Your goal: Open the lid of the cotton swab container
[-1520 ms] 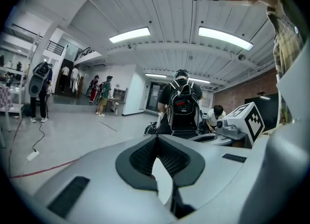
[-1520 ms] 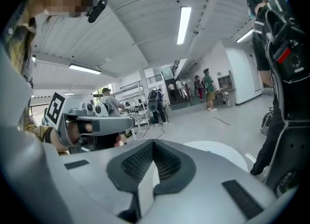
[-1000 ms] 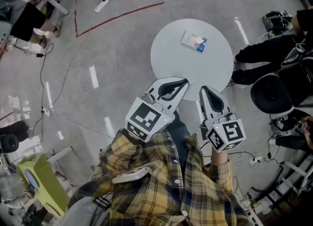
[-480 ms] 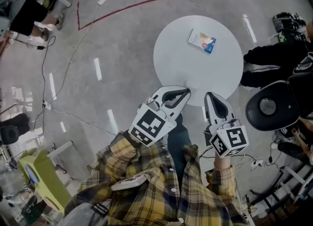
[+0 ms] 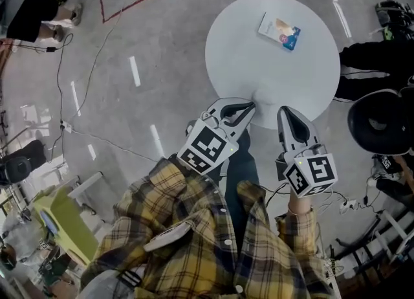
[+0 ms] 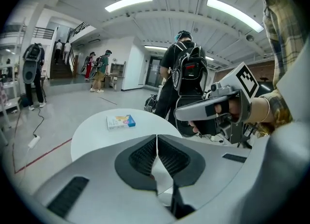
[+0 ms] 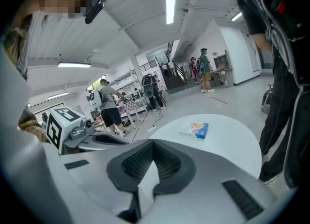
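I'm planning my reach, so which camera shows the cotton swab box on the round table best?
The head view: it looks steeply down on the cotton swab box, showing its whole printed top on the white table. Both gripper views show it only small and at a shallow angle, farther across the table.

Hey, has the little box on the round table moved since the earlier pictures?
No. The box lies at the same spot on the far half of the round table, turned the same way. Only the camera's view has shifted.
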{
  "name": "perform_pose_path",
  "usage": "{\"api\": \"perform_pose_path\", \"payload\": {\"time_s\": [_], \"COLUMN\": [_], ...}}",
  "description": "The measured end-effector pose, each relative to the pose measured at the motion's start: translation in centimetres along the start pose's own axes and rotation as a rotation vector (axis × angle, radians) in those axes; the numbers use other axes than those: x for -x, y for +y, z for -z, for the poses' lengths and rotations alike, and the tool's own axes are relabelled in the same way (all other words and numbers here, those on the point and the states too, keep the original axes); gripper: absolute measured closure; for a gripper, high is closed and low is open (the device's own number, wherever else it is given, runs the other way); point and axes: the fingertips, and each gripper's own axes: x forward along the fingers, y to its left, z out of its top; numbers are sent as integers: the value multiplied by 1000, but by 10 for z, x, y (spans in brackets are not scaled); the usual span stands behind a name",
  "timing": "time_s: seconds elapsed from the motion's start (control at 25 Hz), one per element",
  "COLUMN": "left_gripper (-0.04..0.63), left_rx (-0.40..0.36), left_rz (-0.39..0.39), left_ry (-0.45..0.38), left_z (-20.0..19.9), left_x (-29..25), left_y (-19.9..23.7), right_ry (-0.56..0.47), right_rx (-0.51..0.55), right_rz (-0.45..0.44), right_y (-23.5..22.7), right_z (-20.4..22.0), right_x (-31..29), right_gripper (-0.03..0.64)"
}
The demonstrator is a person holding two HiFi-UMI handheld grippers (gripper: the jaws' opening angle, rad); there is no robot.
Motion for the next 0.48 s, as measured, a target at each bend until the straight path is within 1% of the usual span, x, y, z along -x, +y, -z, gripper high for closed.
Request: {"api": "perform_pose_path", "payload": {"time_s": [0.16,0.48], "left_gripper": [572,572], "left_rx": [5,-1], "left_rz": [18,13], "left_ry": [20,48], "left_z": [12,25], "left_x": [-12,-24], "left_y": [-1,2], "right_ry": [2,11], "right_rx": [-12,-29], "right_rz": [0,-7], "right_y": [-5,-14], "right_z": [5,14], "right_x": [-3,-3], "right_gripper": [601,601]}}
